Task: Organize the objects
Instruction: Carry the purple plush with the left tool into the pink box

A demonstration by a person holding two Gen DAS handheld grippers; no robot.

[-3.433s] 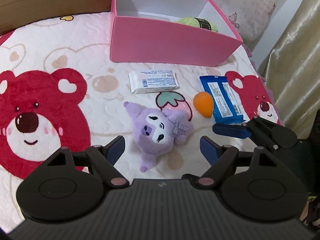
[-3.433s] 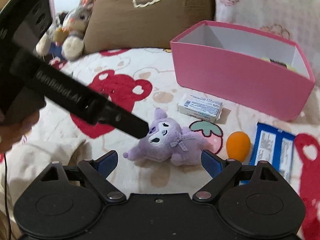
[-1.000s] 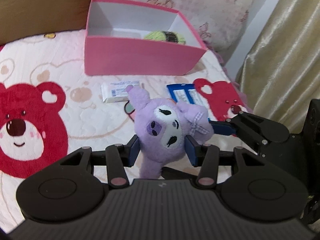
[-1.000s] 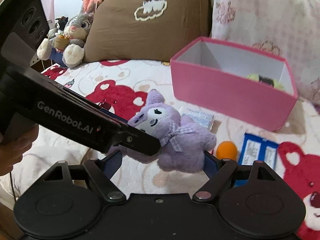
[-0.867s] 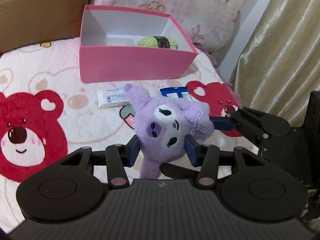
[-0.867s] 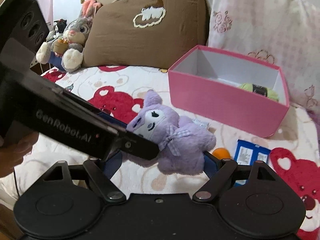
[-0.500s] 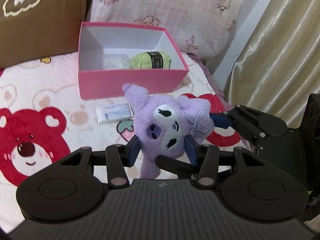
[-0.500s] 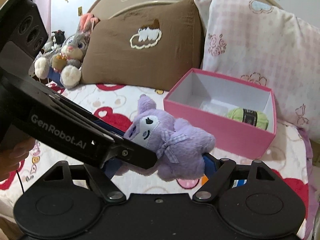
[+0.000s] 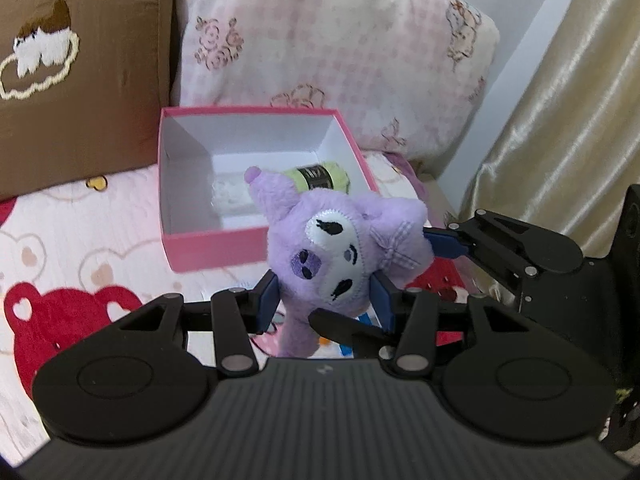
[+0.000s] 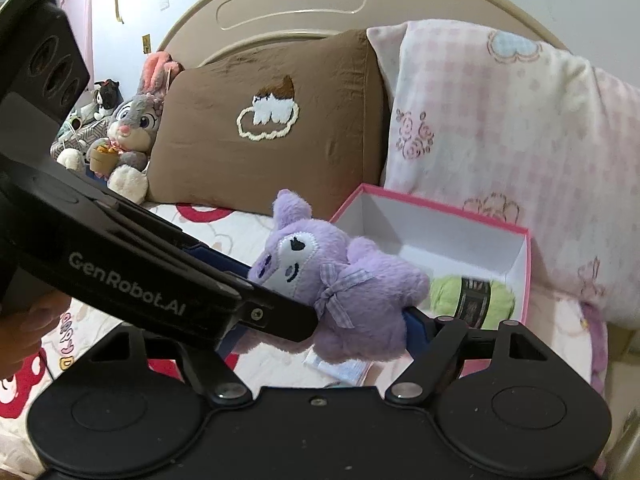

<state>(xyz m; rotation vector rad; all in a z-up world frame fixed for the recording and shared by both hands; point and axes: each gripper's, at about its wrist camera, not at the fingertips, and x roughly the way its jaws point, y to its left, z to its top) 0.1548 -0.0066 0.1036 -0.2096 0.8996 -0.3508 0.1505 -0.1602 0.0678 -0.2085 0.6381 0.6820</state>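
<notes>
purple plush (image 9: 332,256) | left gripper (image 9: 325,300) pinching it, tilted down | right gripper (image 10: 320,330) closing around it

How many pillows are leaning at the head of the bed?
2. A brown pillow stands on the left, and a pink checked pillow stands to its right, behind the pink box. More may be hidden outside the views.

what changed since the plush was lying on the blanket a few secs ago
Both grippers, left and right, took hold of the purple plush and lifted it off the blanket toward the pink box. The right jaws have just been closing on its body. The box, with the green yarn inside, stayed put.
</notes>
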